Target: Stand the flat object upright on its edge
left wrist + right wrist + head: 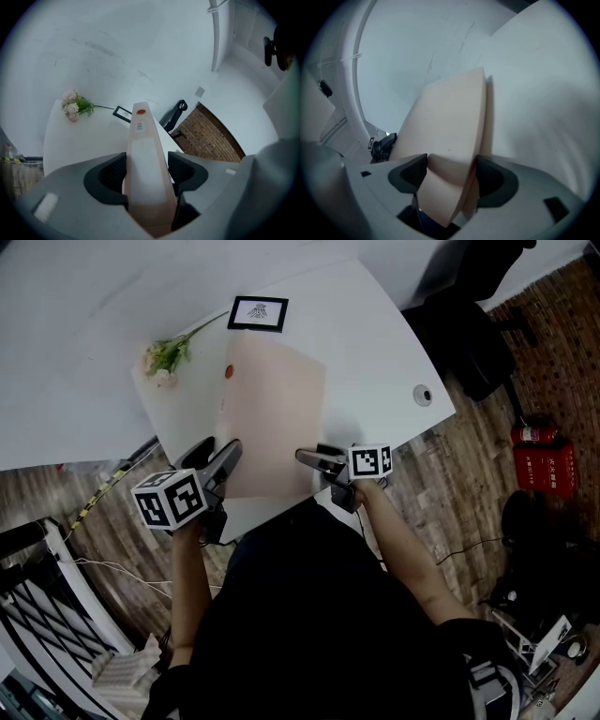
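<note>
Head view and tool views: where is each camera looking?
Head view: on the person's head, looking down at white table, pink folder, both forearms, left tool and right tool.
Left tool view: rides the left tool, looks along jaws clamping the folder toward flowers.
Right tool view: rides the right tool; jaws clamp the bent folder.
Shared: the folder.

White table (375,343) over wood-plank floor (450,484); black chair (469,343) just beside its corner (red fire extinguisher (532,435) near brick-patterned surface (562,334)).
</note>
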